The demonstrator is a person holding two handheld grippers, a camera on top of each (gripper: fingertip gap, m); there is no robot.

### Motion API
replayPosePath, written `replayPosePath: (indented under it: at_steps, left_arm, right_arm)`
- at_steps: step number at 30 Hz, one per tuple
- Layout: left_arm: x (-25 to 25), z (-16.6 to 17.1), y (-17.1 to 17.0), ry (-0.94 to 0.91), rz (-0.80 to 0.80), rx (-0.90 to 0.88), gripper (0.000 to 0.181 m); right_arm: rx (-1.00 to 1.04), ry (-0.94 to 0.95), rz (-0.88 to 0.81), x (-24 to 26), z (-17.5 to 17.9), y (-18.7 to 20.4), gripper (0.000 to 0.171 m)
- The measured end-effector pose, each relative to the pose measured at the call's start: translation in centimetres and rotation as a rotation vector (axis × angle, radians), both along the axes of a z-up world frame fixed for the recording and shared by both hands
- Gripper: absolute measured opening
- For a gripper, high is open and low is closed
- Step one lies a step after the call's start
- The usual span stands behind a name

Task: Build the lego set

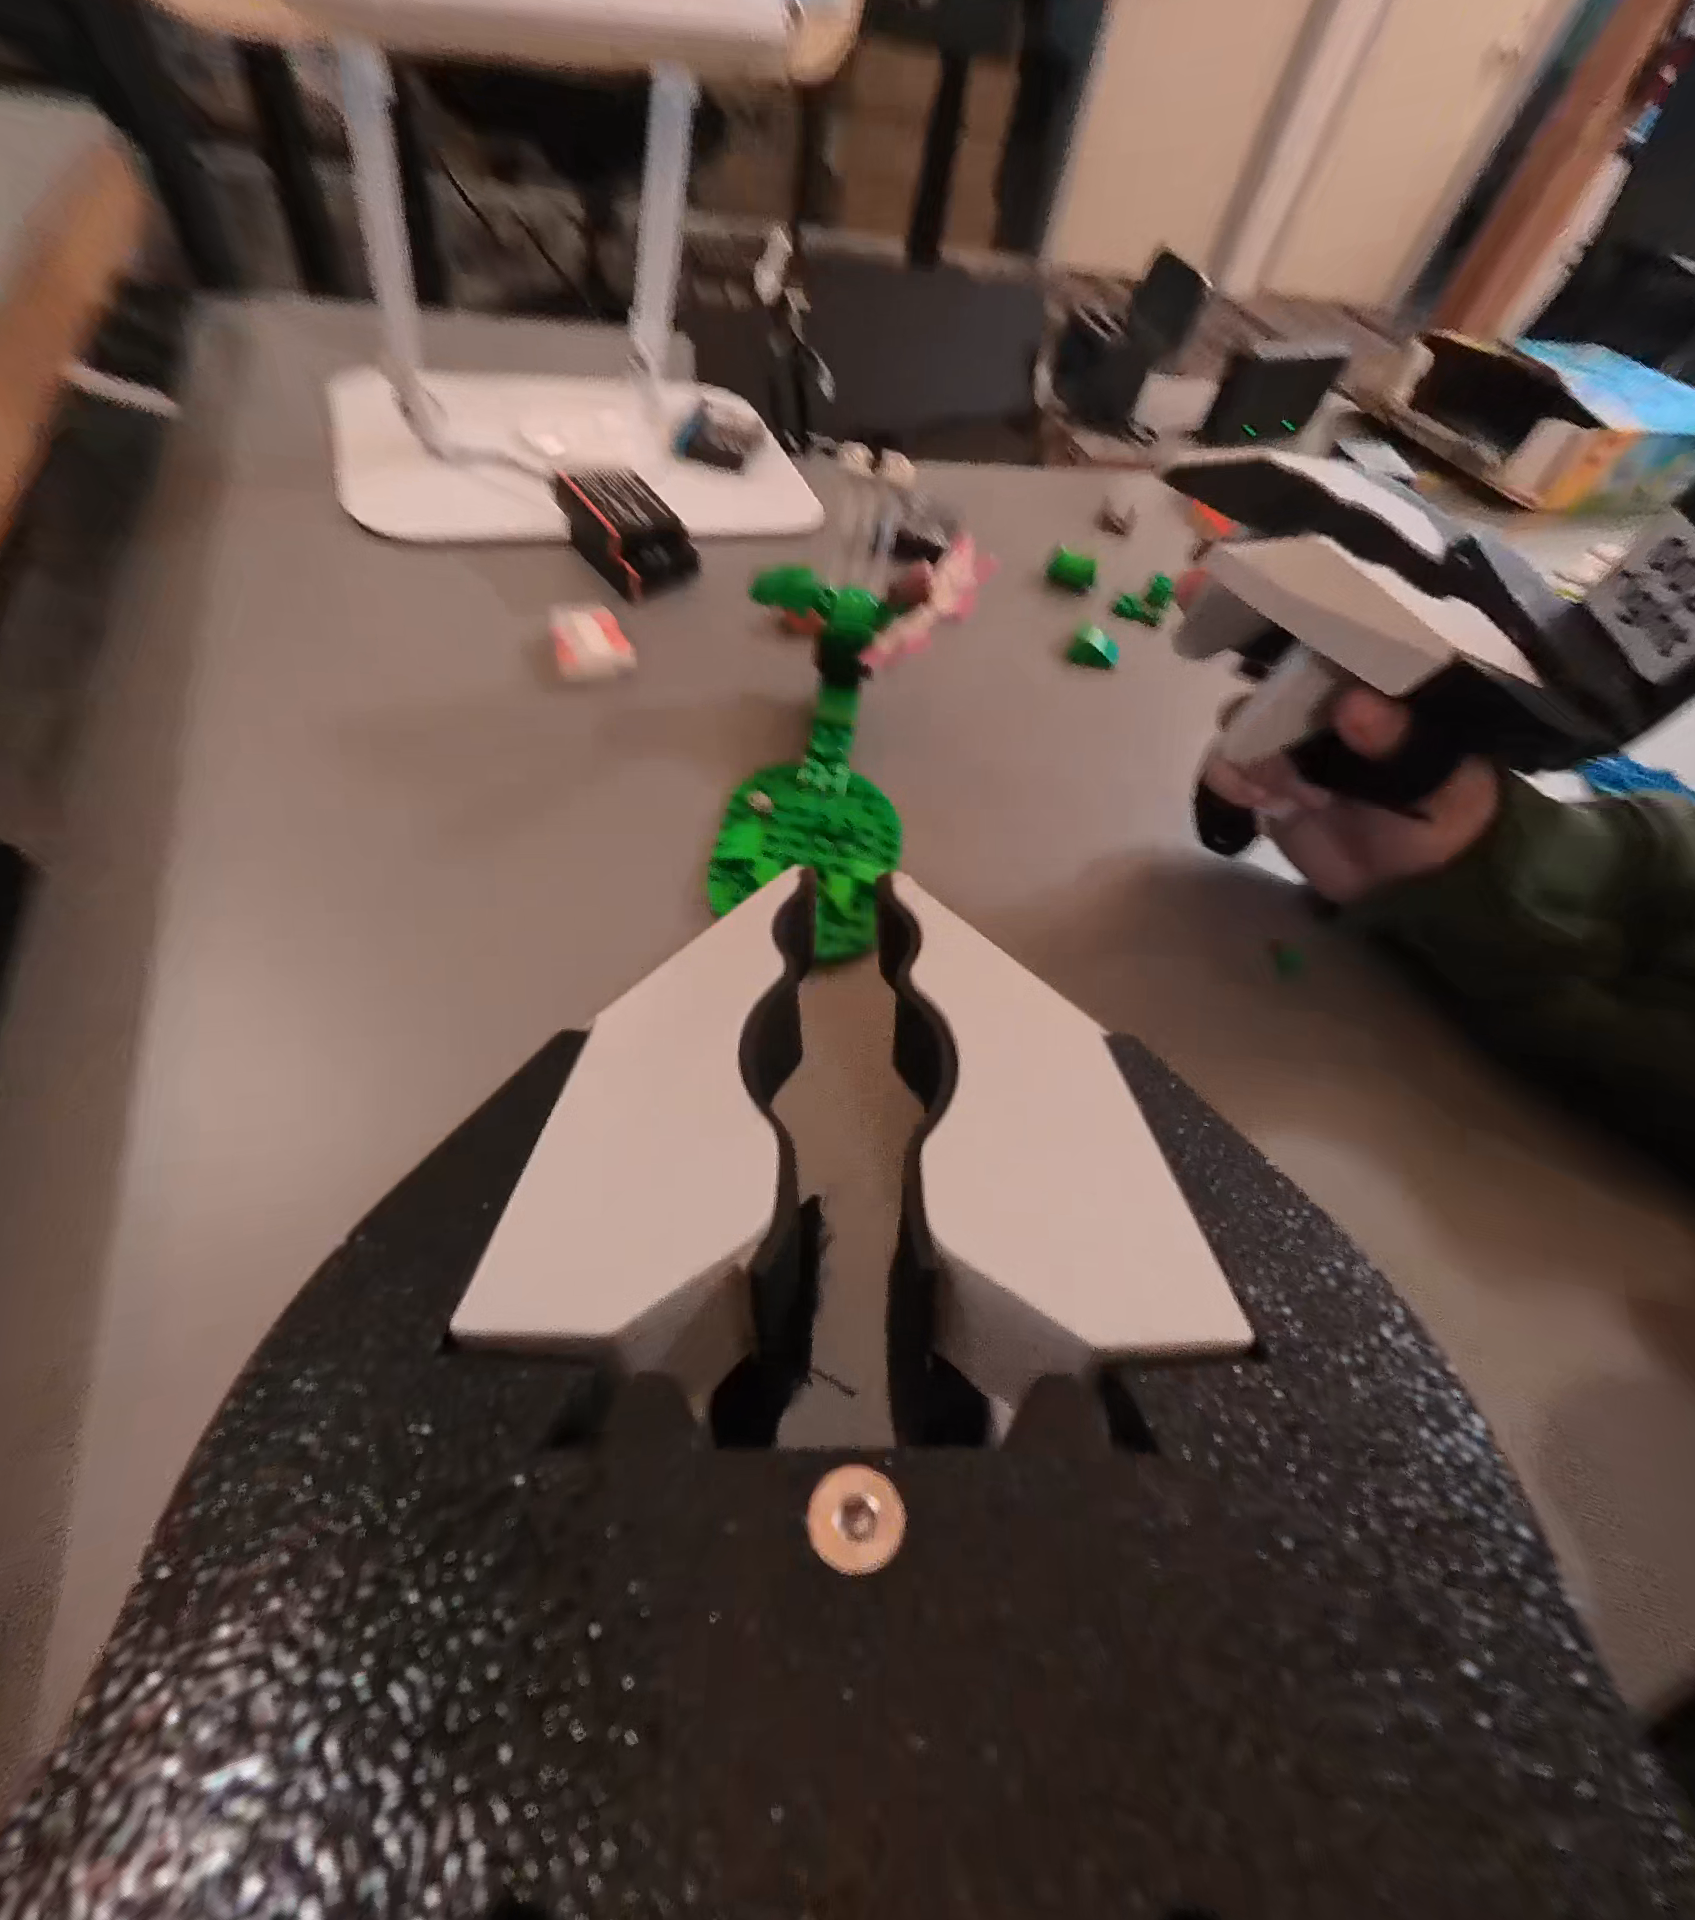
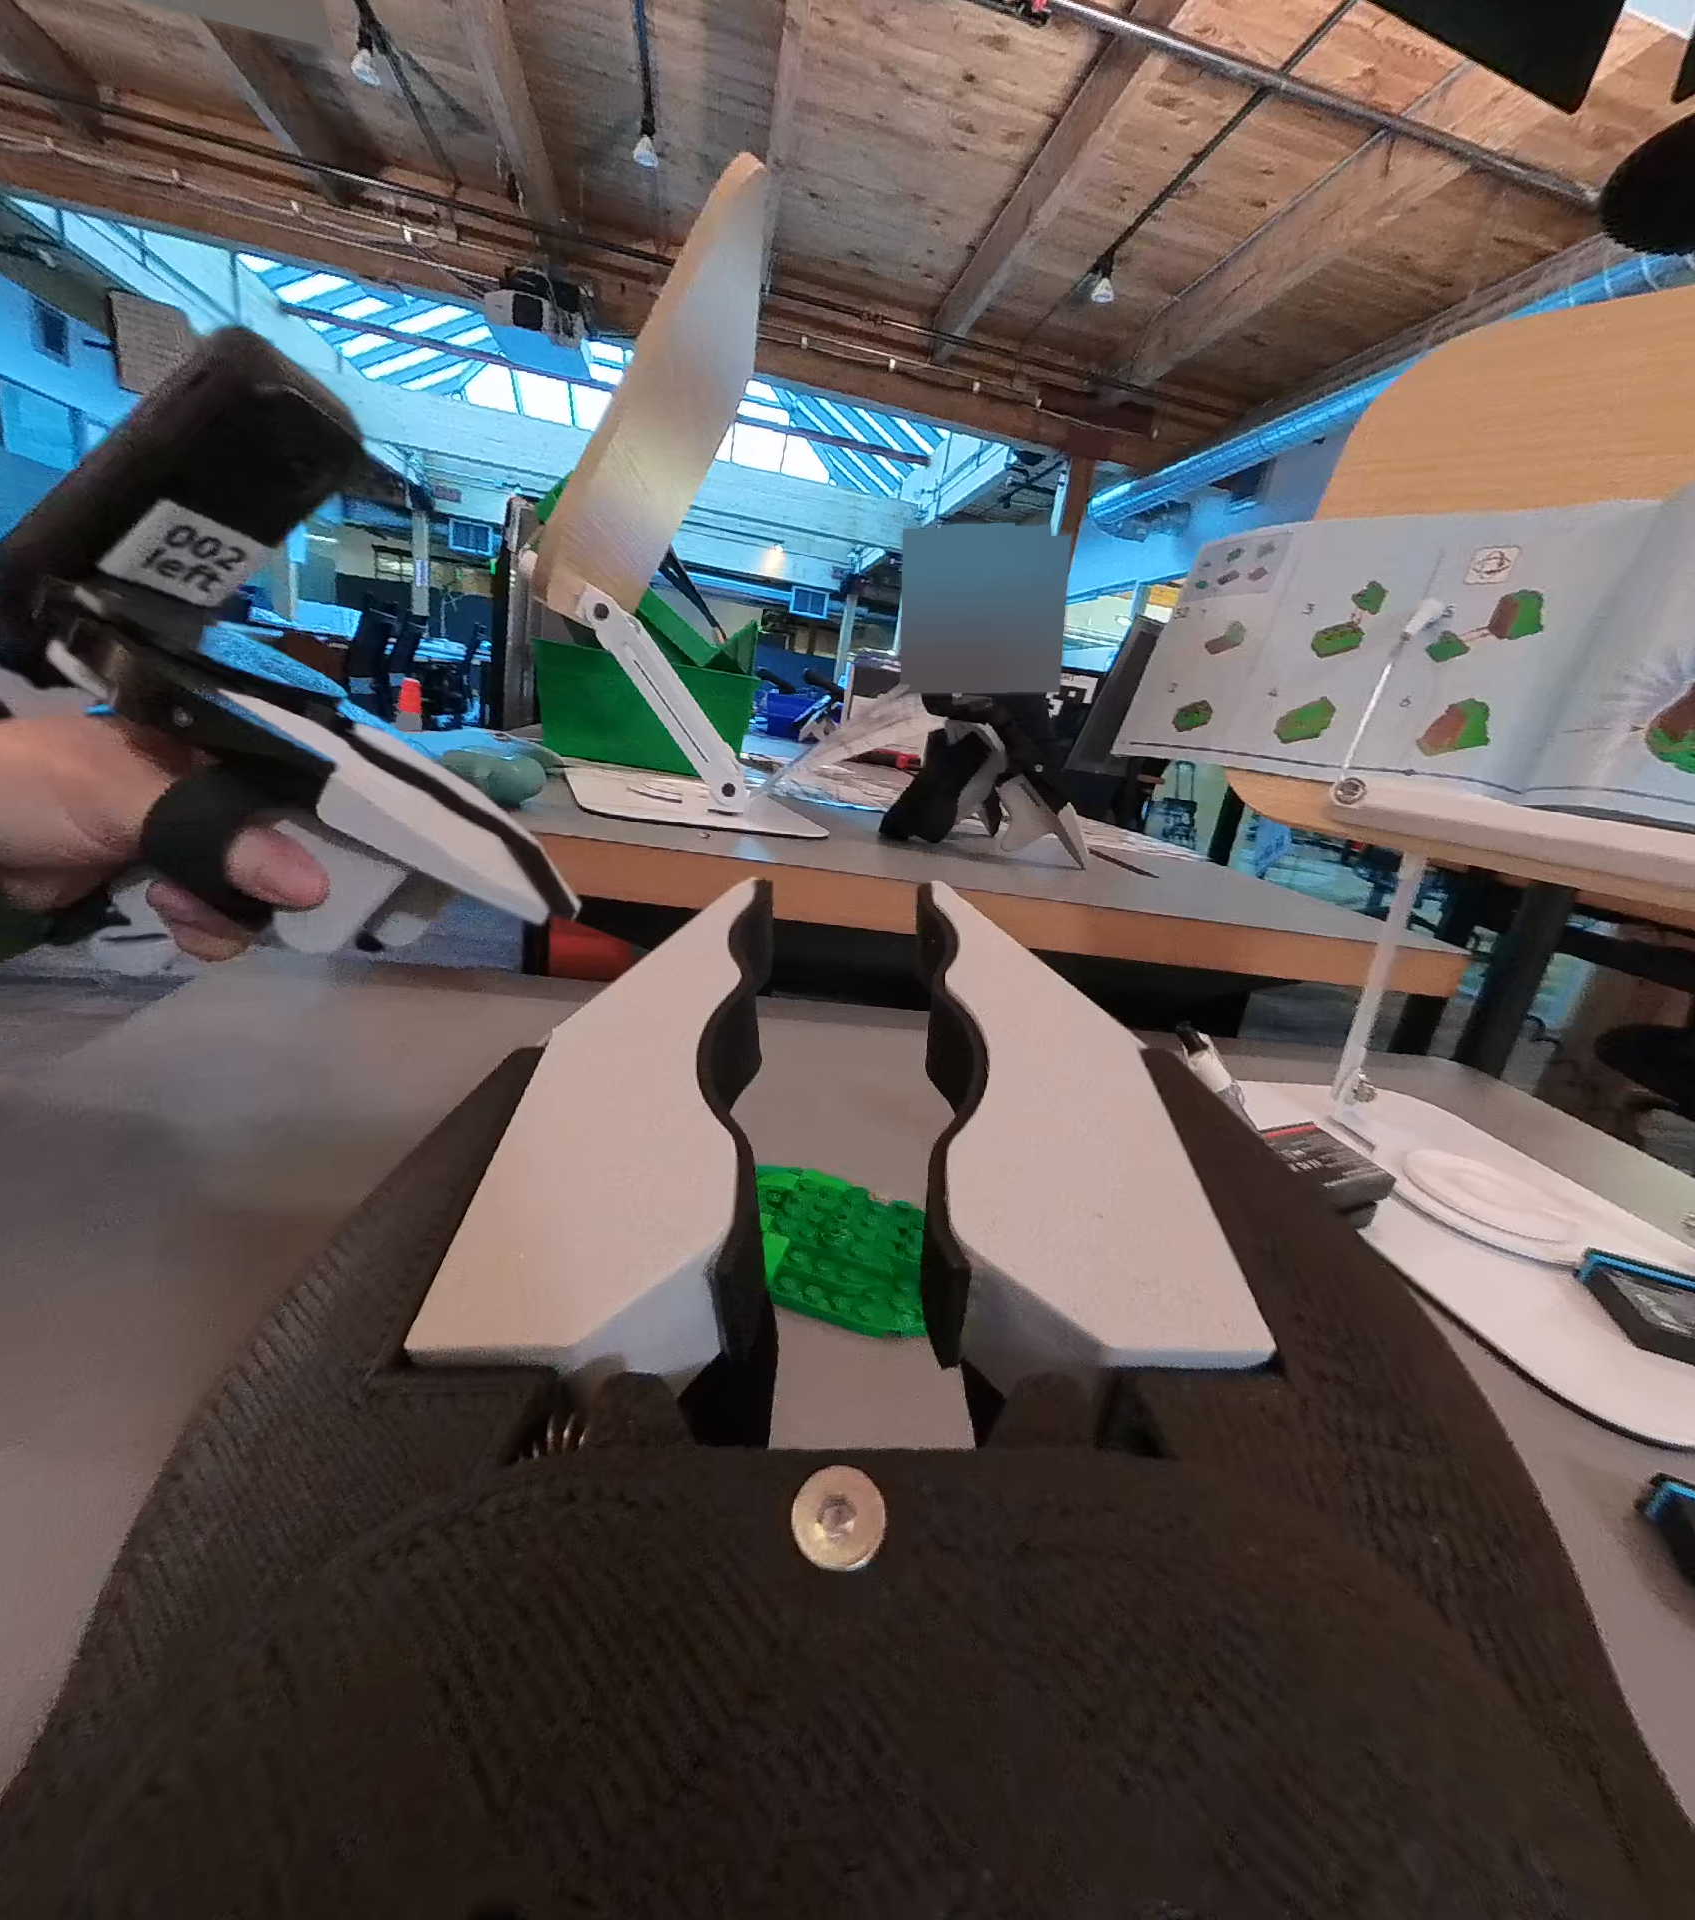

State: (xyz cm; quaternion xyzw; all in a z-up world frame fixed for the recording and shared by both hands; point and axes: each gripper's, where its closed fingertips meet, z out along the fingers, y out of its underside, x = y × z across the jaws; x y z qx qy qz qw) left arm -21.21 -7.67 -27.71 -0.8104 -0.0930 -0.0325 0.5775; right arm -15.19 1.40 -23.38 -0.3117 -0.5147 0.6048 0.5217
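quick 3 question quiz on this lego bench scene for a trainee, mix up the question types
1. True or false: the left gripper is clamped on a brick.
2. Multiple choice: the green base plate lies (A) flat on the grey table, (B) on the instruction booklet, (C) in the right gripper's grip.
3. Fill in: the loose pieces beyond the plate are mostly ___ in colour.

Key
1. False: its fingers stand apart with nothing between them.
2. A.
3. Green.
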Motion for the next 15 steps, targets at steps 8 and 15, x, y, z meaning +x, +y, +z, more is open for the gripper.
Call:
replayPosePath:
  at_steps: [8, 15]
  left_arm:
    - [-1.4, 3.6, -1.2, 0.636, 0.275, 0.249, 0.0]
    - [0.1, 4.2, -0.1, 0.547, 0.162, 0.451, 0.0]
  right_arm:
    - [0.046, -0.01, -0.079, -0.3, -0.3, 0.6, 0.025]
    - [0.092, -0.015, -0.112, -0.6, -0.5, 0.5, 0.025]
